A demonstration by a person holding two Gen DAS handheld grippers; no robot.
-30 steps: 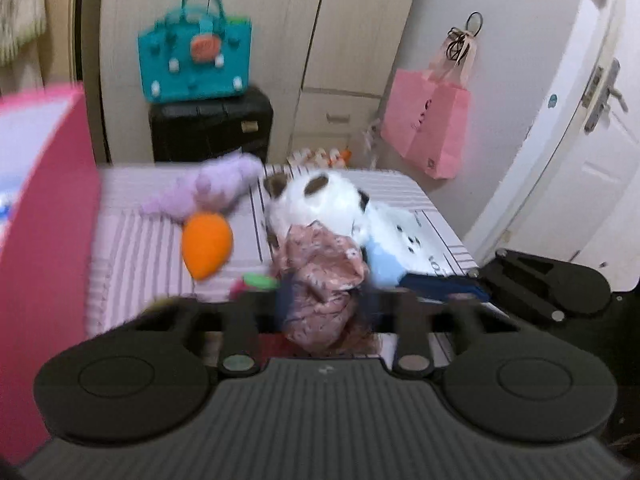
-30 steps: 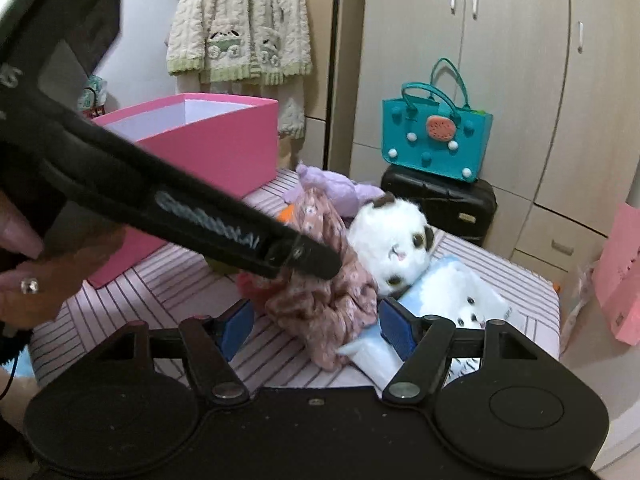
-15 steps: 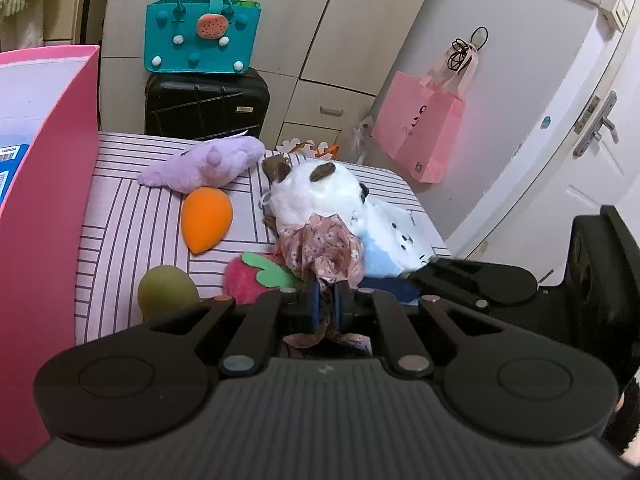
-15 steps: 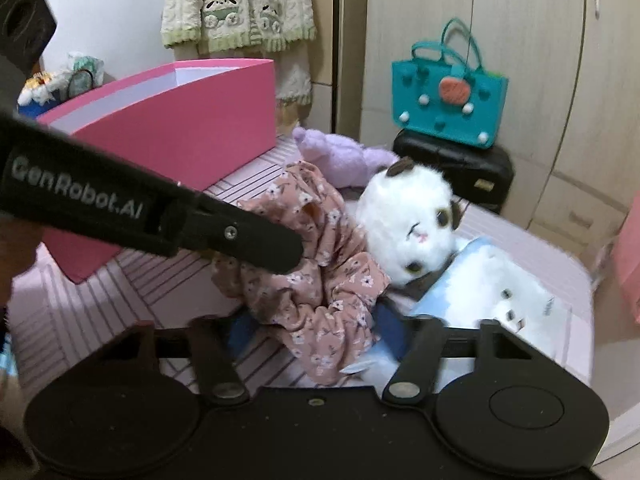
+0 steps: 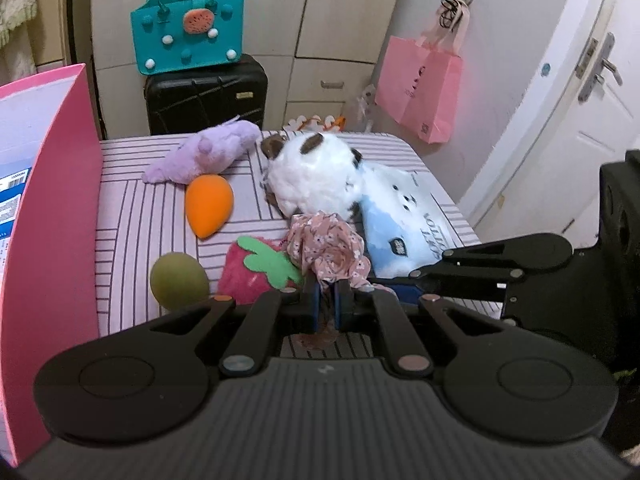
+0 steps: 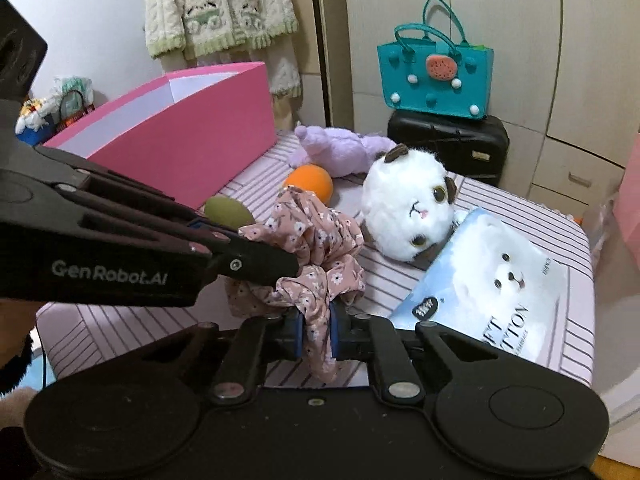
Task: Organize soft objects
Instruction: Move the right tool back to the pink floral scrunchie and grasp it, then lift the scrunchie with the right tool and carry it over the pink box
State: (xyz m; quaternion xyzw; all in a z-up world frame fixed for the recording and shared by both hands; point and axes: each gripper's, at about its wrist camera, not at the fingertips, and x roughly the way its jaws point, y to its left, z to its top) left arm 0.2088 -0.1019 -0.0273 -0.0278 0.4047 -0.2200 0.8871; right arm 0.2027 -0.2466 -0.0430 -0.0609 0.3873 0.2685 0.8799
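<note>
A pink floral cloth (image 5: pixel 326 250) (image 6: pixel 316 240) is bunched above the striped table (image 5: pixel 132 216), held from two sides. My left gripper (image 5: pixel 327 304) is shut on its near edge; in the right wrist view its black fingers (image 6: pixel 256 260) come in from the left and pinch the cloth. My right gripper (image 6: pixel 314 330) is shut on a lower fold of the same cloth. On the table lie a white plush cat head (image 5: pixel 316 176) (image 6: pixel 408 204), a purple plush (image 5: pixel 204 156), an orange egg-shaped toy (image 5: pixel 209 203), a green ball (image 5: pixel 179 280) and a strawberry plush (image 5: pixel 256 268).
A tall pink box (image 6: pixel 180 136) (image 5: pixel 48 208) stands along the table's left side. A blue and white tissue pack (image 6: pixel 492 284) lies at the right. Behind are a black suitcase (image 5: pixel 206 94) with a teal bag (image 5: pixel 186 28), a pink paper bag (image 5: pixel 420 88) and a door (image 5: pixel 592 92).
My right gripper's jaws, wide apart a second ago, have come together on the floral cloth. The left gripper has kept its hold on the cloth and barely shifted.
</note>
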